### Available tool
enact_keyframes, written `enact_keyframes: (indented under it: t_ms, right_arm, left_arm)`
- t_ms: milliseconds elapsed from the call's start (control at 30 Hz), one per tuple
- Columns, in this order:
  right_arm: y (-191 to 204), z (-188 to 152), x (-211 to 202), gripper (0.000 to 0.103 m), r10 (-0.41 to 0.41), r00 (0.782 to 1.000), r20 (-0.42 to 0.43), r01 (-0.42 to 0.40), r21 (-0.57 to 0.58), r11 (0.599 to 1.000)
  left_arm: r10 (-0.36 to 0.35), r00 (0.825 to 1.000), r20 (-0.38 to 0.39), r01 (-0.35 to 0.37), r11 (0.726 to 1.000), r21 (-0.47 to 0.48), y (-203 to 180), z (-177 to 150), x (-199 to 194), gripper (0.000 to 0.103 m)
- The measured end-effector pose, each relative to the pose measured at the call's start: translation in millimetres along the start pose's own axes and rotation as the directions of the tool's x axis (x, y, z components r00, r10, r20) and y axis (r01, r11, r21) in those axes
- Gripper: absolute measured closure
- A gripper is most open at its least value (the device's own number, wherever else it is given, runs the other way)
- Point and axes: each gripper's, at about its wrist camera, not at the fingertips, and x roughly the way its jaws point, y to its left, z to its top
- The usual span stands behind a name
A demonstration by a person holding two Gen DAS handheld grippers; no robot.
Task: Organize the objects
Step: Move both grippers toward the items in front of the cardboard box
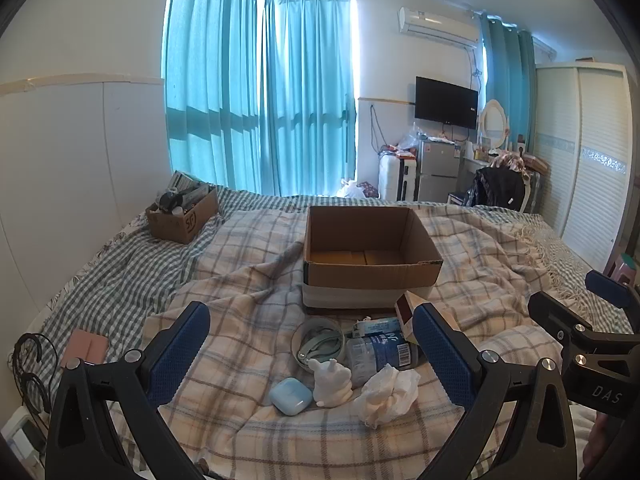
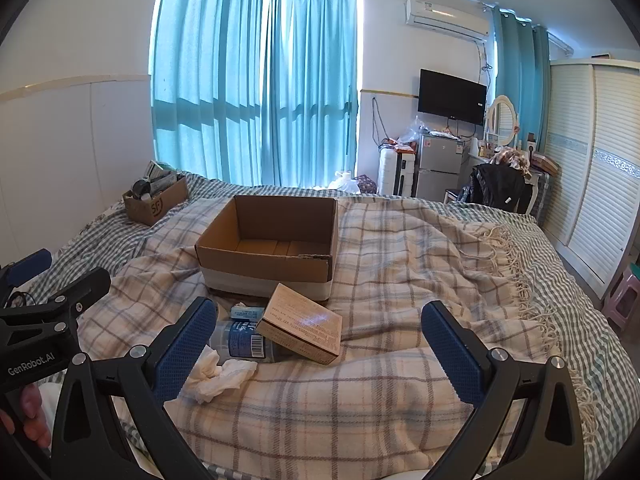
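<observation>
An open, empty cardboard box (image 1: pixel 372 256) (image 2: pixel 268 248) stands on the plaid blanket. In front of it lie a blue earbud case (image 1: pixel 291 396), a white figurine (image 1: pixel 332 383), crumpled tissue (image 1: pixel 386 398) (image 2: pixel 220 376), a blue-labelled bottle on its side (image 1: pixel 380 354) (image 2: pixel 244 342), a coiled green strap (image 1: pixel 318 346) and a small brown carton (image 2: pixel 302 330) (image 1: pixel 412 316). My left gripper (image 1: pixel 312 354) is open over this pile. My right gripper (image 2: pixel 320 344) is open, with the carton between its fingers' line of sight.
A second box (image 1: pixel 182 216) full of things sits at the far left of the bed. A pink item (image 1: pixel 84 350) and black cables (image 1: pixel 28 364) lie at the left edge. A wardrobe (image 2: pixel 592 184) stands on the right.
</observation>
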Motion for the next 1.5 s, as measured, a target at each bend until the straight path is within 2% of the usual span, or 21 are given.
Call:
enact_keyframes:
  t_ms: [1033,1500]
  right_arm:
    - [4,-1,-1,0.000,0.003,1.000,0.001,-0.003,-0.005,1.000]
    - [19,-1,-1,0.000,0.019,1.000,-0.001,-0.019,-0.027,0.999]
  left_arm:
    - [0.006,1.000,-0.004,-0.006,1.000,0.009,-2,-6,-2,0.000]
    - [0.042,0.999,-0.011,-0.042,0.999,0.011,14,-9,-1,0.000]
